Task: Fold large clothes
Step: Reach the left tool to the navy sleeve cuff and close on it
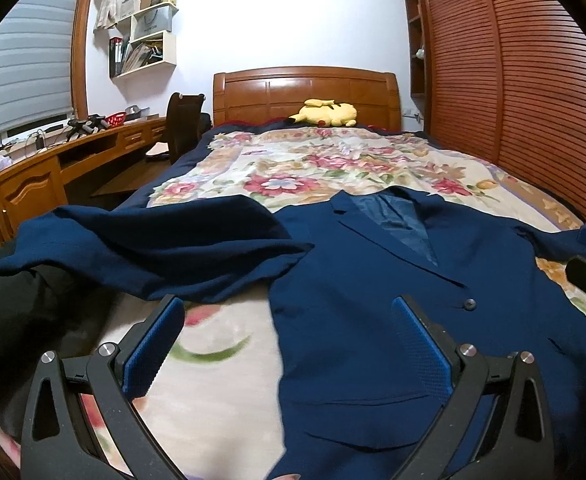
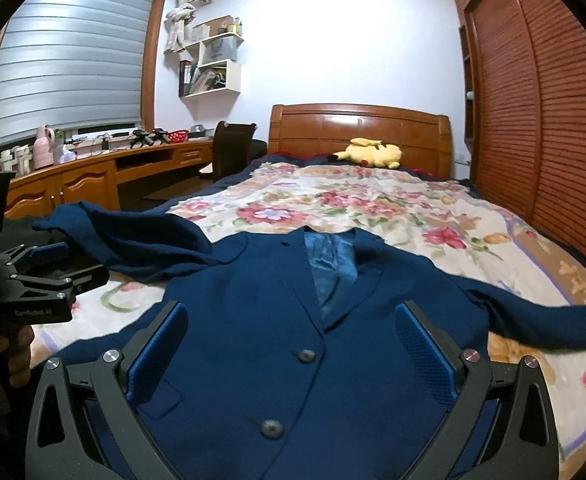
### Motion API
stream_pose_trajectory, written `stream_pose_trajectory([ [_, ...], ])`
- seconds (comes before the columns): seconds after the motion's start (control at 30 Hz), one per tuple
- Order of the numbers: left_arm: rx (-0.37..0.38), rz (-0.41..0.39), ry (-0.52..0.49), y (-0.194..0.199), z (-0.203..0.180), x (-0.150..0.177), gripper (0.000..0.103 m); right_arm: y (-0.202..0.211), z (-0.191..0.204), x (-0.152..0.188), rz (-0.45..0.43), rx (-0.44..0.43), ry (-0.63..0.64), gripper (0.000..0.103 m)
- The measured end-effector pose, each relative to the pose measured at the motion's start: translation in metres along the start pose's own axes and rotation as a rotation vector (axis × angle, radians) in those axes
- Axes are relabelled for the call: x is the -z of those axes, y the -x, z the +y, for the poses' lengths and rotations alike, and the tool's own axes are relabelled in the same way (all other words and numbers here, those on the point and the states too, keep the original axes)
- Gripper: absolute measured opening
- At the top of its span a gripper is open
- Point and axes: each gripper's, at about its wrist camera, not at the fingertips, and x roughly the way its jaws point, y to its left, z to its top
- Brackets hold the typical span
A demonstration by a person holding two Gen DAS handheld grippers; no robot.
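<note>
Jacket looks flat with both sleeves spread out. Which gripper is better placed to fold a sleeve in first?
Probably left. The left gripper, open, sits at the jacket edge just below the bunched left sleeve. The right gripper, open, hovers over the buttons.

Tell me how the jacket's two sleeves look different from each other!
The left sleeve is bunched and rumpled, folded back on itself near the bed's edge, while the right sleeve stretches out long and fairly straight. The left sleeve's end lifts up in a heap; the right sleeve lies lower across the floral bedspread. Both are the same dark blue cloth and both join the jacket, which lies front up.
</note>
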Motion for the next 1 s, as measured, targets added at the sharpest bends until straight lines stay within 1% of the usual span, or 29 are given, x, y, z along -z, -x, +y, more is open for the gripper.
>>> stream_pose_trajectory([
  [0.2,-0.015,0.026,-0.003,-0.007,0.023,-0.002,0.103,-0.016,0.007,-0.007,-0.011,-0.015,0.035,0.102],
  [0.27,-0.022,0.034,0.000,-0.012,0.035,-0.002,0.103,-0.026,0.005,-0.005,-0.001,-0.022,0.029,0.102],
  [0.37,-0.010,0.047,0.013,-0.020,0.050,-0.001,0.103,-0.038,0.005,0.001,0.014,-0.024,0.031,0.102],
  [0.47,-0.021,0.057,0.013,-0.028,0.063,-0.001,0.103,-0.054,0.002,0.012,0.053,-0.024,0.036,0.102],
  [0.53,-0.041,0.061,0.015,-0.035,0.073,-0.003,0.103,-0.064,-0.002,0.017,0.079,-0.032,0.033,0.102],
  [0.6,-0.053,0.079,0.037,-0.044,0.090,-0.004,0.098,-0.069,-0.005,0.020,0.092,-0.042,0.025,0.102],
  [0.67,-0.070,0.105,0.070,-0.054,0.107,-0.005,0.091,-0.071,-0.007,0.020,0.097,-0.048,0.023,0.102],
  [0.7,-0.078,0.112,0.085,-0.058,0.113,-0.005,0.090,-0.072,-0.007,0.020,0.097,-0.049,0.025,0.102],
  [0.77,-0.107,0.129,0.117,-0.067,0.129,-0.003,0.087,-0.072,-0.008,0.021,0.097,-0.050,0.030,0.102],
  [0.83,-0.137,0.143,0.135,-0.073,0.139,-0.002,0.086,-0.073,-0.001,0.013,0.098,-0.047,0.039,0.102],
  [0.9,-0.180,0.163,0.150,-0.081,0.150,0.002,0.085,-0.074,0.003,0.014,0.102,-0.045,0.048,0.102],
  [0.93,-0.194,0.168,0.151,-0.083,0.152,0.003,0.082,-0.074,0.007,0.013,0.103,-0.044,0.052,0.102],
  [1.0,-0.236,0.176,0.139,-0.088,0.154,0.004,0.080,-0.072,0.009,0.011,0.105,-0.044,0.055,0.102],
])
